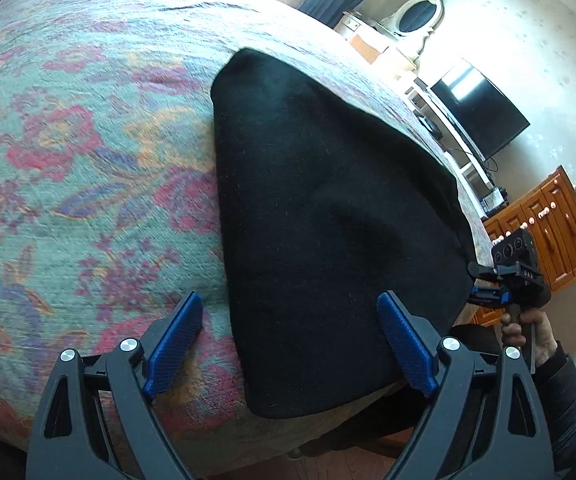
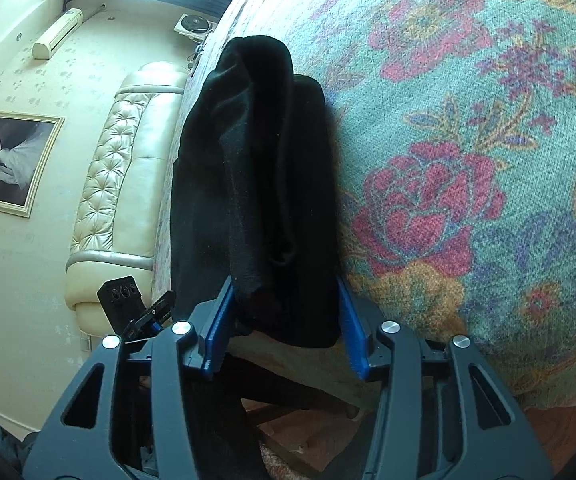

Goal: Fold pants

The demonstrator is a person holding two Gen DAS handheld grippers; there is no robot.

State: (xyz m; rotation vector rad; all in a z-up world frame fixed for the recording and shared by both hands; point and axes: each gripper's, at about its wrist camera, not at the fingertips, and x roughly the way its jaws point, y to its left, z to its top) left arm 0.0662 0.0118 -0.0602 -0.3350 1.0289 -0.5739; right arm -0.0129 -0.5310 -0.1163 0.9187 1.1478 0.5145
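Note:
The black pants (image 1: 328, 216) lie folded on the floral bedspread (image 1: 87, 160), reaching to the bed's near edge. My left gripper (image 1: 290, 336) is open, its blue pads straddling the near left corner of the pants without closing on it. In the right wrist view the pants (image 2: 255, 184) show as a thick bundle. My right gripper (image 2: 283, 320) has its blue pads on both sides of the bundle's near end, gripping the cloth. The right gripper also shows in the left wrist view (image 1: 484, 280) at the pants' right edge, held by a hand.
The bed edge runs just below the pants; wooden floor (image 2: 308, 420) lies beneath. A cream tufted headboard (image 2: 115, 184) and a framed picture (image 2: 7, 160) are at the left. A TV (image 1: 484, 116) and a wooden dresser (image 1: 548, 224) stand by the wall.

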